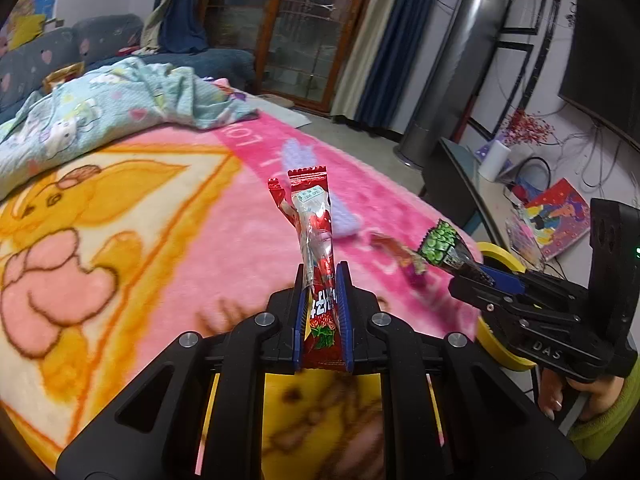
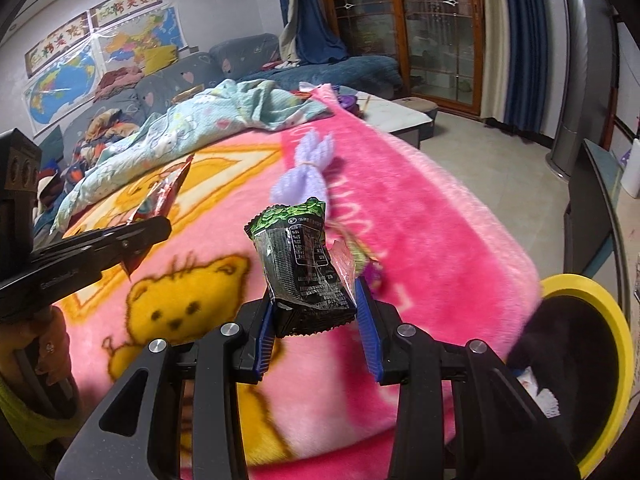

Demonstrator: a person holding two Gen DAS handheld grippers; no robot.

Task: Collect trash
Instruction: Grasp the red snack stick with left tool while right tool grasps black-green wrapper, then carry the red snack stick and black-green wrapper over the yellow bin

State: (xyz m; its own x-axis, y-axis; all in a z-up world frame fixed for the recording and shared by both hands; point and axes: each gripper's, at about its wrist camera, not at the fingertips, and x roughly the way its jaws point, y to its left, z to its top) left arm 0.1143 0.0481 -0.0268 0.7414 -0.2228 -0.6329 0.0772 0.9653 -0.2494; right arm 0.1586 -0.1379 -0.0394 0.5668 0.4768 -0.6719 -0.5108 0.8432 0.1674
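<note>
My left gripper point(image 1: 322, 276) is shut on a red snack wrapper point(image 1: 316, 216) that stands upright between its blue pads above the pink blanket point(image 1: 160, 240). My right gripper point(image 2: 314, 296) is shut on a crumpled black and green wrapper point(image 2: 296, 248), also lifted off the blanket. Each gripper shows in the other view: the right gripper point(image 1: 480, 274) with its black and green wrapper point(image 1: 440, 244) at the right, the left gripper point(image 2: 160, 226) with the red wrapper point(image 2: 164, 192) at the left. A small pink and purple wrapper point(image 2: 360, 256) lies on the blanket just beyond the right gripper.
A yellow bin point(image 2: 580, 284) with a black liner stands on the floor by the blanket's right edge, some white scraps inside. A purple yarn bundle point(image 2: 308, 168) and a crumpled light blue quilt point(image 2: 180, 132) lie on the blanket. A dark low table point(image 1: 452, 176) stands to the right.
</note>
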